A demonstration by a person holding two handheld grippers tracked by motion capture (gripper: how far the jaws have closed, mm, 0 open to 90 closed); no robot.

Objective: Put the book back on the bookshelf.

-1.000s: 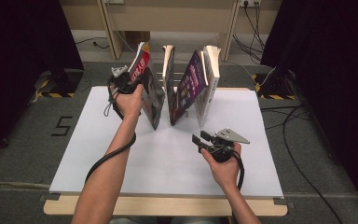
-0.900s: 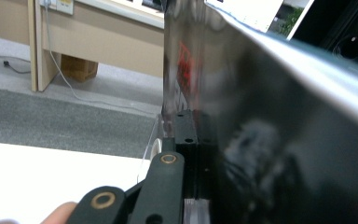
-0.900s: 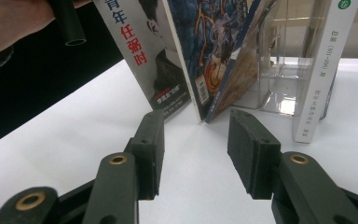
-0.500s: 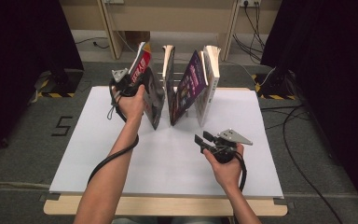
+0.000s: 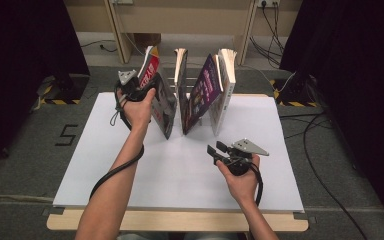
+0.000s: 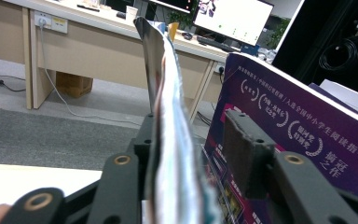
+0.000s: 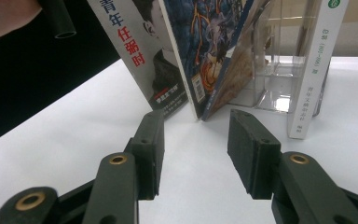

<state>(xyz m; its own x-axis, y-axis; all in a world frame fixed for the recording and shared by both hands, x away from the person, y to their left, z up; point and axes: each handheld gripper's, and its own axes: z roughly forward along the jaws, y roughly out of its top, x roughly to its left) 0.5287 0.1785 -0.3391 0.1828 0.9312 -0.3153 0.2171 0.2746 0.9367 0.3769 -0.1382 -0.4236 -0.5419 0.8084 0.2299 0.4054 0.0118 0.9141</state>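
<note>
Nearest to the person, on the right part of the white board (image 5: 180,180), the right gripper (image 5: 215,149) is held low above the surface. Its jaws stand wide apart and there is nothing between them; in the right gripper view the two black pads (image 7: 254,154) frame only bare white board. They point toward the far side, at the row of books.

Farther away, near the far edge of the board, several books stand on their lower edges in a clear plastic rack (image 7: 275,88). At the left is the red-and-grey book (image 5: 157,92), which leans to the left. Just to the right of it is a purple book (image 5: 202,92), and at the right end stands a white book (image 5: 225,85), almost upright.

The left gripper (image 5: 142,92) is at the left side of the row, at the upper part of the red-and-grey book. Its jaws have just been opening. In the left gripper view the edge of this book (image 6: 168,140) stands between the two pads: it lies against the left pad, while the right pad (image 6: 244,154) is clearly apart from it, so the book is not pressed. The purple cover (image 6: 307,140) is just behind the right pad.

Beyond the board there are grey floor and wooden desks (image 5: 190,20).
</note>
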